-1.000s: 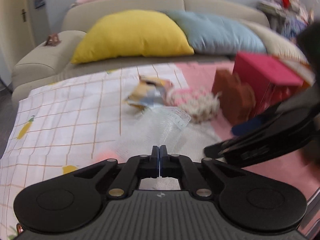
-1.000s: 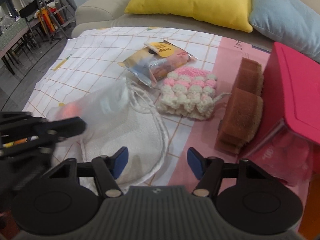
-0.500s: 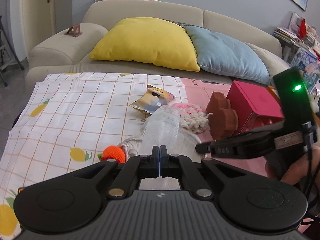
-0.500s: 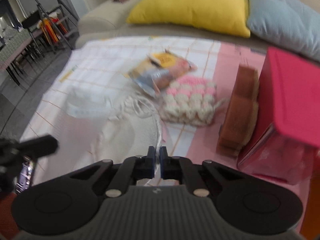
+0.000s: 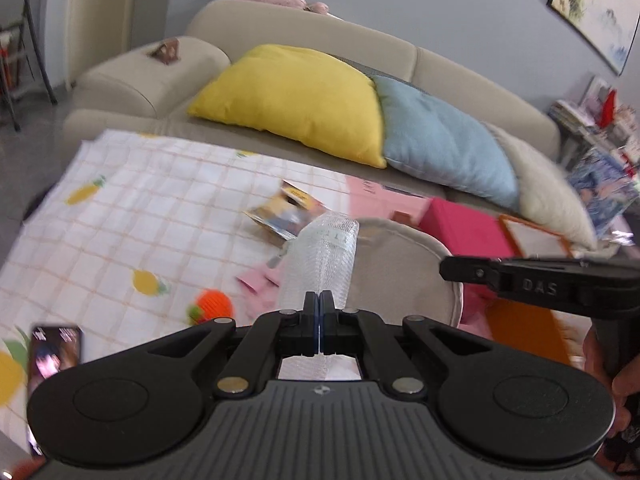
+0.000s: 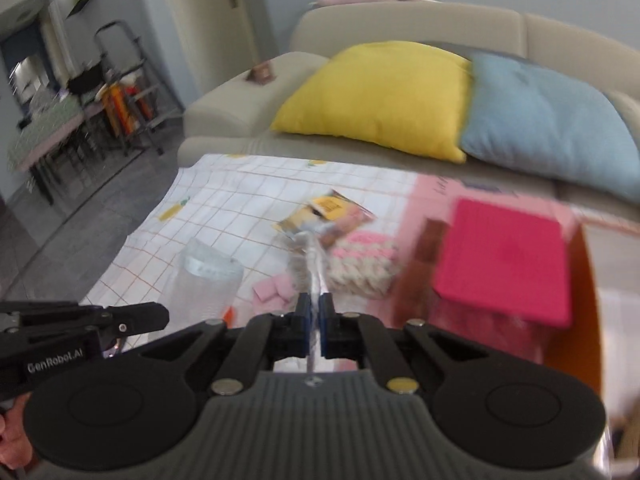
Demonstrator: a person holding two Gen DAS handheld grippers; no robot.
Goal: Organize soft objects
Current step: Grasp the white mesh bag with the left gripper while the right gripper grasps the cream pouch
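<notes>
My left gripper (image 5: 319, 322) is shut on the clear mesh flap (image 5: 324, 264) of a beige drawstring bag (image 5: 404, 268) and holds it up off the table. My right gripper (image 6: 314, 322) is shut on the bag's edge and cord (image 6: 314, 268). The mesh flap also shows in the right wrist view (image 6: 208, 284). On the checked cloth lie an orange crochet ball (image 5: 212, 306), pink squares (image 6: 276, 292), a pink and cream knitted piece (image 6: 364, 258), a snack packet (image 6: 328, 216) and brown sponges (image 6: 424, 256).
A pink-lidded box (image 6: 504, 264) stands at the right on an orange tray (image 5: 524, 328). A phone (image 5: 56, 350) lies at the table's near left edge. A sofa with a yellow cushion (image 5: 296, 96) and a blue cushion (image 5: 440, 140) runs behind the table.
My right gripper closed on the bag's edge. Both grippers rose, lifting the bag off the cloth and uncovering the orange ball and pink squares.
</notes>
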